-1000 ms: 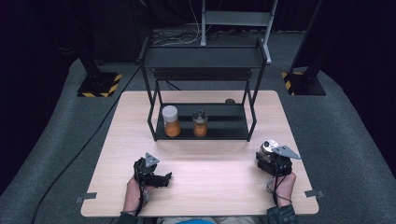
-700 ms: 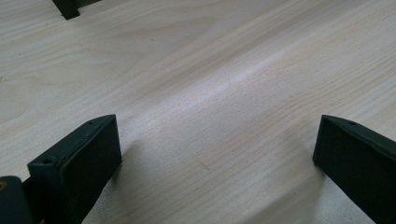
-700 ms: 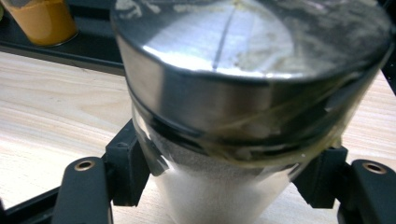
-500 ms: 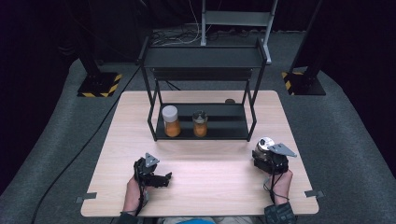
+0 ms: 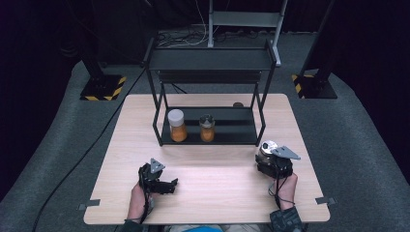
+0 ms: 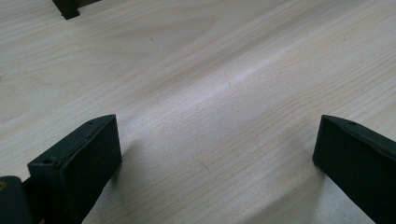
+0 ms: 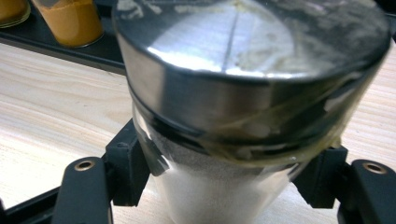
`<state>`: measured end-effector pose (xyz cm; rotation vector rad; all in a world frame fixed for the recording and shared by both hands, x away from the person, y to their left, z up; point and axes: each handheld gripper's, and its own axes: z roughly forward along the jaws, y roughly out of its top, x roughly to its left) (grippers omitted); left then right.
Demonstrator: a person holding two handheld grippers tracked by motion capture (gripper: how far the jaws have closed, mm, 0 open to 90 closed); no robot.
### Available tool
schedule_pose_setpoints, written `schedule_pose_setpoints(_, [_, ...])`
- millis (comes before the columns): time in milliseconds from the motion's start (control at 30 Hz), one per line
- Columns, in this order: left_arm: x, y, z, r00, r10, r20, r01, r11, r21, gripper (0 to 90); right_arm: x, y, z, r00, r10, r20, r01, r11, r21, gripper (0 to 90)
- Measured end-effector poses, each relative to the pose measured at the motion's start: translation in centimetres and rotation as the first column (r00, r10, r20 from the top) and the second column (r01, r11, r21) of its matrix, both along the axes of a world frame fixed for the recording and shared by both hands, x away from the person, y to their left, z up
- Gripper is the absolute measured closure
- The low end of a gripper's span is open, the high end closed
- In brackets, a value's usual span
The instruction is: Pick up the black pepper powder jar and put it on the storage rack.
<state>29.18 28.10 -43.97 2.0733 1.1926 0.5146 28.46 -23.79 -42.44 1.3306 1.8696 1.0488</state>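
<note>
Two grippers sit near the table's point(image 5: 121, 145) front edge from above: the right gripper point(image 5: 269, 157) pinches a metal-lidded jar point(image 5: 267, 147) before the black rack point(image 5: 212, 137). Left gripper point(image 6: 215, 154): jaws spread over bare wood. Right gripper view: jar clamped, white powder inside.

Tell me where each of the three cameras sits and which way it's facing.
High view: above the person's side, looking forward and down at the light wooden table; forearms, left tongs and right tongs show.
Left gripper view: rides the left tongs, looking down at bare tabletop; both black jaws stand apart.
Right gripper view: rides the right tongs, facing the black metal shelf rack; jaws clamp a metal-lidded glass jar of white powder.
Shared: the high and right gripper views both show that jar.
</note>
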Motion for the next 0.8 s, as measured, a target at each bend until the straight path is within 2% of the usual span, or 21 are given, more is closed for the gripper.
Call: schedule_pose_setpoints(800, [0.0, 0.0, 0.0, 1.0, 0.0, -0.002, 0.0, 1.0, -0.001, 0.5, 1.8, 1.5, 0.9, 0.9982, 0.061, 0.0, -0.061, 0.998, -0.024, 30.5])
